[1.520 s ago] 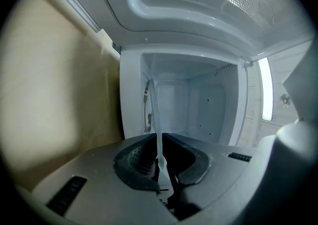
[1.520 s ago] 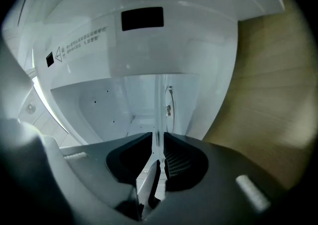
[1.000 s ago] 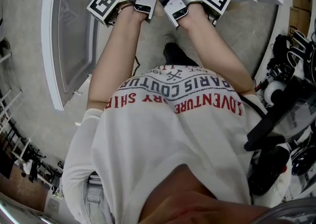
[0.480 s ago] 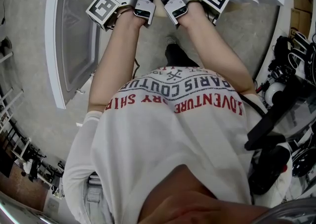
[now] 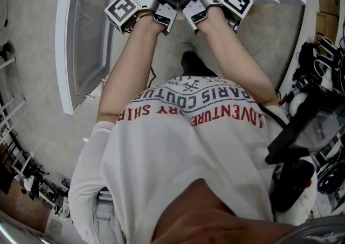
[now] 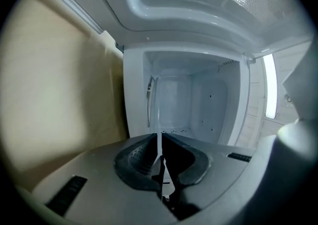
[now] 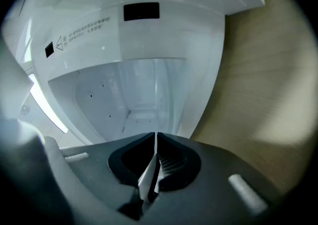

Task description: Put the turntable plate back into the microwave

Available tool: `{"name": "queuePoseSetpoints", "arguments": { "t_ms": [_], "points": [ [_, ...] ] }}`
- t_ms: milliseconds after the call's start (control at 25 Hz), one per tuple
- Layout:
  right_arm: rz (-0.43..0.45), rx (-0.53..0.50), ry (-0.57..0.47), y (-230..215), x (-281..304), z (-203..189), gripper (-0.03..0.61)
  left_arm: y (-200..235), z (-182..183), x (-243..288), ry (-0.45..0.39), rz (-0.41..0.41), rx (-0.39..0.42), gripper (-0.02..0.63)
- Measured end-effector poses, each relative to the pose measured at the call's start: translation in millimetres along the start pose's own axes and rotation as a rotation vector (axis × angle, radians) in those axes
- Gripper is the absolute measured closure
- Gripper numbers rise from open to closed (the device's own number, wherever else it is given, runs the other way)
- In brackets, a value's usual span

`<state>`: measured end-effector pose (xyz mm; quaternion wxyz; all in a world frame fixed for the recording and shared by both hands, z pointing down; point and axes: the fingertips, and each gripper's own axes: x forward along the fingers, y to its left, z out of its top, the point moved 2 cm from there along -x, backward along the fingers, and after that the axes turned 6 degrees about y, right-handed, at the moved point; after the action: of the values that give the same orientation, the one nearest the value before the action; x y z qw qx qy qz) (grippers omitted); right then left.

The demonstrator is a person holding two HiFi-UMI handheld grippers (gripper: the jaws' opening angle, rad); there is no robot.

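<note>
Where the plate sits: the turntable plate [image 6: 158,119] shows only as a thin pale sliver, edge-on, pinched by both grippers. It is held just in front of the open microwave [image 7: 124,35], and I judge it is not yet inside.
left gripper [image 6: 159,149]: the fingers are drawn almost together, clamped on the plate's rim.
right gripper [image 7: 156,144]: the same, with narrow fingers gripping the glass edge.
cavity [image 6: 189,105]: it lies straight ahead of both gripper cameras. Its walls are in view, and I see no plate lying in there.
door [image 5: 81,33]: it is swung open on my left, clear of both arms.
change: over the last second both arms have stretched a little further forward. The grippers have crept toward the top edge of the head view, with the left one drawn in closer to the right. I see no change in either grip.
meaning: I read this as a slow feed-in under way, with the plate nearing the opening and both grips sound.
watch for: the clear glass is hard for me to track, so I would keep it level and ease it in. I cannot see the hub it must seat on.
</note>
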<state>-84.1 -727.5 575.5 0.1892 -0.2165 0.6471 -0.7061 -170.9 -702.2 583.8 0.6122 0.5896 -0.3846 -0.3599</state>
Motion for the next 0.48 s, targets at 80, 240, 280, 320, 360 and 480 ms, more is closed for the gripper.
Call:
{"name": "queuePoseSetpoints", "arguments": {
  "t_ms": [80, 240, 280, 320, 360, 480],
  "points": [
    [0.009, -0.016, 0.008, 5, -3, -2, 0.565, -6, -2, 1, 0.001, -0.009, 0.013, 0.586],
    [-0.002, -0.039, 0.003, 6, -16, 2, 0.565, -13, -13, 1, 0.025, -0.009, 0.035, 0.586],
    [-0.008, -0.051, 0.005, 7, -20, 0, 0.565, -17, -17, -2, 0.035, -0.01, 0.045, 0.586],
    [-0.017, -0.067, 0.01, 9, -25, -4, 0.565, -21, -21, -7, 0.046, -0.009, 0.059, 0.586],
    [-0.028, -0.086, 0.019, 11, -33, -10, 0.565, -26, -28, -15, 0.059, -0.006, 0.076, 0.586],
    [-0.007, -0.154, 0.051, 35, -62, -38, 0.565, -52, -57, -45, 0.127, -0.01, 0.149, 0.586]
  ]
}}
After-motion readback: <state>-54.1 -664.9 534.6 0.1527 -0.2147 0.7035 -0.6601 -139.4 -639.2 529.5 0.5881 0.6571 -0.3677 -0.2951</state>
